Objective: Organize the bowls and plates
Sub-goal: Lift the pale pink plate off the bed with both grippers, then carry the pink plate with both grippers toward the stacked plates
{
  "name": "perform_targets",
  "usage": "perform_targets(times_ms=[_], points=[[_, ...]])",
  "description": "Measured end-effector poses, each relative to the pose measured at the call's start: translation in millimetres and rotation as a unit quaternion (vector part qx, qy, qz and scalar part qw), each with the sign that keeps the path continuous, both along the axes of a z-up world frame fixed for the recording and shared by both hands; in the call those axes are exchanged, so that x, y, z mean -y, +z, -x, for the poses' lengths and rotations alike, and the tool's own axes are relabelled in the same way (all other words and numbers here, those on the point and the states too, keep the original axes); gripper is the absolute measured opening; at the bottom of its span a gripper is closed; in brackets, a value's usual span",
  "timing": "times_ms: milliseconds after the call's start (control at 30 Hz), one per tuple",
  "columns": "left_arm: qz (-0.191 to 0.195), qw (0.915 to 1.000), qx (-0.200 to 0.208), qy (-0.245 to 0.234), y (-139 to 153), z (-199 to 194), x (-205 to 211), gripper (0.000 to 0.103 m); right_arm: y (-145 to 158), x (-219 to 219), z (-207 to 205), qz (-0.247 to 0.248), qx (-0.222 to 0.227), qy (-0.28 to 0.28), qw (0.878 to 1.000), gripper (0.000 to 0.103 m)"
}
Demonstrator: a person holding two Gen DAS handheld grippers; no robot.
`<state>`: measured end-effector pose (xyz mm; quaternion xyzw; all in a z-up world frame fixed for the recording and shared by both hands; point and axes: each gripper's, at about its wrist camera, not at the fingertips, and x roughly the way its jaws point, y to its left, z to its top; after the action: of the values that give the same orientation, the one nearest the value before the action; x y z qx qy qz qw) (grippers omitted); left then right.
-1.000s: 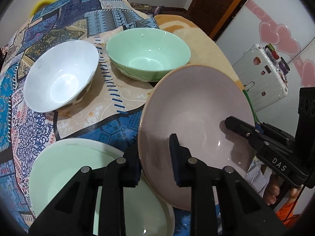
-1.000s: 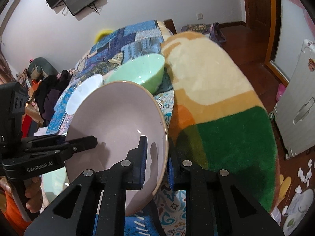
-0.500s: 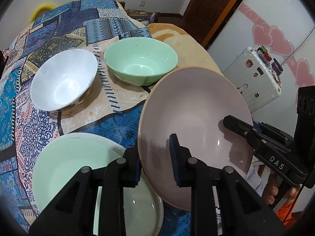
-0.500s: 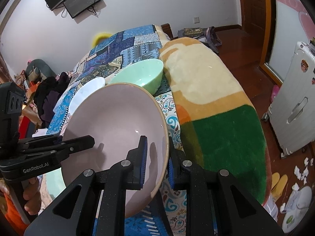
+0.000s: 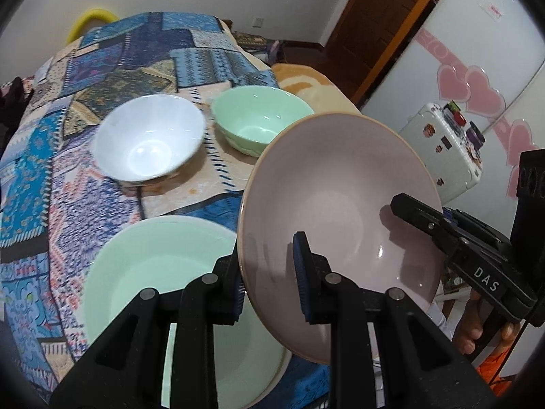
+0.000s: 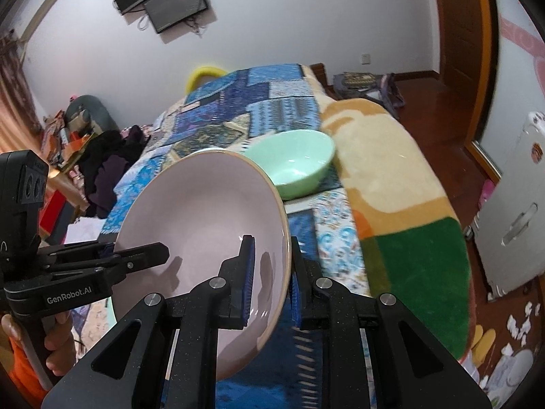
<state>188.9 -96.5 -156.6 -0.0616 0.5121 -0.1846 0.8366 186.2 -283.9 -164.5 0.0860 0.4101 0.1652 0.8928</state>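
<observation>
Both grippers pinching pink plate [image 5: 337, 197] rim: left gripper [image 5: 269, 272] at seven o'clock, right gripper [image 6: 270, 279] at four o'clock; plate tilted above green plate [image 5: 153, 266].

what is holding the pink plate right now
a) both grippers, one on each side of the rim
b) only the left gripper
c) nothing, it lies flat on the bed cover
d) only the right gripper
a: the left gripper pinches one edge of the pink plate and the right gripper pinches the opposite edge, holding it tilted above the green plate.
</observation>
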Motion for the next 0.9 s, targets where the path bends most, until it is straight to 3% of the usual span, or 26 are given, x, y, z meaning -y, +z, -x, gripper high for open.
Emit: perform_targets(times_ms=[533, 900], points=[[0.006, 0.9945, 0.024, 0.102, 17.3, 50.3, -116.1, 0.025, 5.5, -110.8, 3.6, 0.005, 0.01, 0.108, 0.994, 0.017], [-0.002, 0.9797, 0.023, 0.199, 9.1, 96.3, -219.3, 0.025, -8.4, -207.2, 8.7, 0.012, -0.007, 0.207, 0.978, 0.017]])
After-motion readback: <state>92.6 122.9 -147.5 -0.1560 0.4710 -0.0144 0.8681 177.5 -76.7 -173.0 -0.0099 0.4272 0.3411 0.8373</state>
